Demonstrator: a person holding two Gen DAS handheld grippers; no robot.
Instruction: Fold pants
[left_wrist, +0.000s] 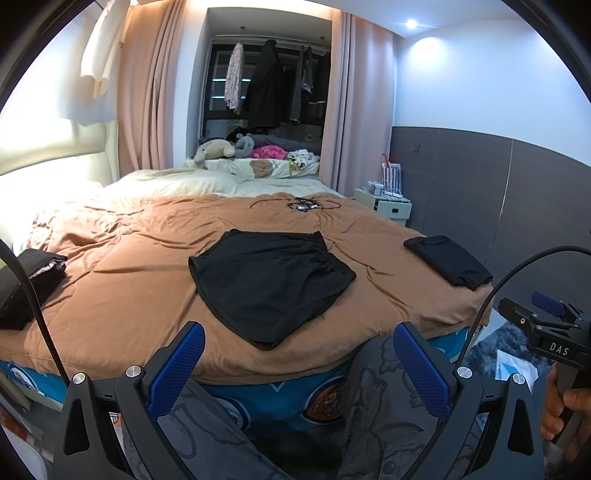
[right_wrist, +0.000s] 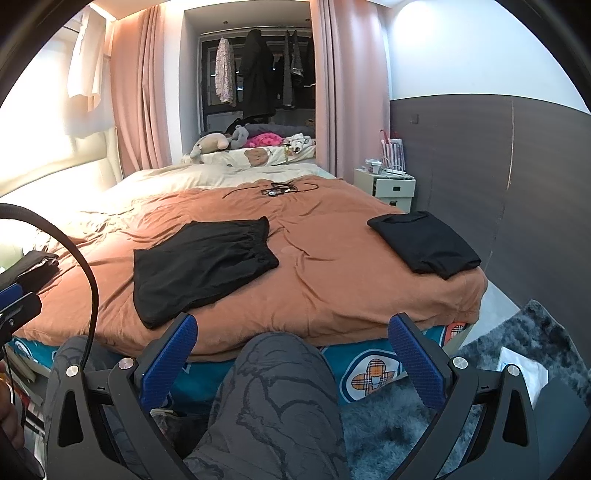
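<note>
Black shorts (left_wrist: 269, 280) (right_wrist: 199, 266) lie spread flat on the brown bed cover (left_wrist: 122, 288) (right_wrist: 332, 288), waistband towards the far side. My left gripper (left_wrist: 299, 332) hovers open just short of the shorts' near hem, over the bed's front edge, with nothing between its blue pads. My right gripper (right_wrist: 293, 321) is also open and empty, held off the bed edge, to the right of the shorts. In the left wrist view the right gripper's body (left_wrist: 546, 325) shows at the far right, held by a hand (left_wrist: 557, 402).
A folded black garment (left_wrist: 448, 260) (right_wrist: 424, 240) lies at the bed's right corner, and a dark clothes pile (left_wrist: 29, 280) at the left edge. Cables (left_wrist: 299, 205) lie further back. The person's grey-trousered knees (right_wrist: 273, 398) are below the grippers. A white nightstand (right_wrist: 388, 188) and grey rug (right_wrist: 406, 424) are on the right.
</note>
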